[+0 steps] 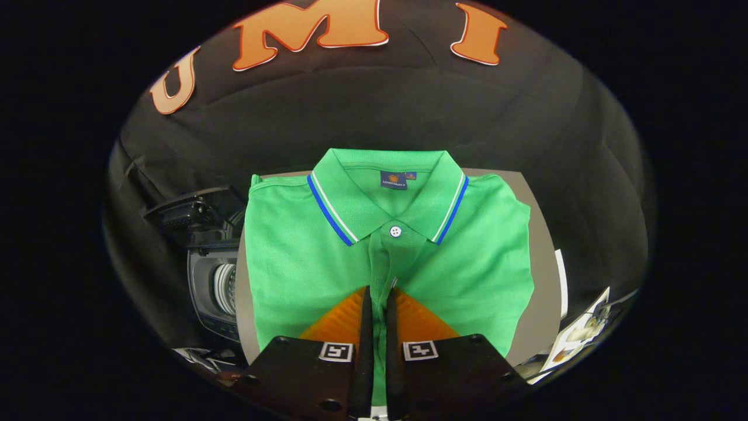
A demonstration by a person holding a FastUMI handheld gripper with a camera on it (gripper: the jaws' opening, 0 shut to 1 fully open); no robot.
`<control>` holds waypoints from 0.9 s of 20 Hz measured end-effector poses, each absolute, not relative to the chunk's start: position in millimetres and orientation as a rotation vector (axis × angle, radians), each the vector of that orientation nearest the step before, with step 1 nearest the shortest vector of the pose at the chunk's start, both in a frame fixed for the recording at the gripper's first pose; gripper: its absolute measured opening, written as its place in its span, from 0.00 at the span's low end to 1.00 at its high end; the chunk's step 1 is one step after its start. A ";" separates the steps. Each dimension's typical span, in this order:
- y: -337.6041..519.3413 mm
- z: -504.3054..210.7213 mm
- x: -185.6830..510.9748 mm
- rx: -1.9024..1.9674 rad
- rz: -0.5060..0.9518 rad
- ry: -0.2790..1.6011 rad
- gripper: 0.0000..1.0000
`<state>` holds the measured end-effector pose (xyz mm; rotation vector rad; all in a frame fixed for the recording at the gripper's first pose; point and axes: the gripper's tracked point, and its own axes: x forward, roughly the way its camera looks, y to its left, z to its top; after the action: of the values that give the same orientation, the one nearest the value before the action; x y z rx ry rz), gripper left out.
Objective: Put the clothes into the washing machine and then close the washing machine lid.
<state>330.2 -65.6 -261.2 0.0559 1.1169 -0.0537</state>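
Note:
A folded green polo shirt (pixel 292 263) with a blue-and-white trimmed collar lies flat on a grey table (pixel 540 257), collar away from me. My gripper (pixel 378 292) sits low over the shirt's front, its fingers nearly together on the button placket, with a narrow strip of green cloth pinched between them. The collar button lies just ahead of the fingertips. Left of the shirt, beside the table, stands a dark washing machine (pixel 213 280) with a round drum opening; a dark lid-like part (pixel 187 211) sticks out above it.
The black booth wall hangs close behind the table. Some printed paper sheets (pixel 581 336) lie off the table's right side. A bare strip of table shows to the right of the shirt.

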 end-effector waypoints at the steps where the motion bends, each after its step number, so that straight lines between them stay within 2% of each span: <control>1: -65.6 -261.0 330.3 0.050 -0.055 1.100 0.18; 3: -68.7 -258.3 332.5 0.030 -0.071 1.049 0.18; 4: -70.0 -261.0 333.9 0.018 -0.081 1.012 0.09; 5: -69.7 -257.8 333.7 0.005 -0.080 0.973 0.08; 11: -66.7 -226.7 332.2 0.124 -0.063 0.776 0.09; 18: -45.3 -143.2 323.3 0.200 0.002 0.527 0.08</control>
<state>323.3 -45.3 -143.2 0.1999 0.5266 0.0021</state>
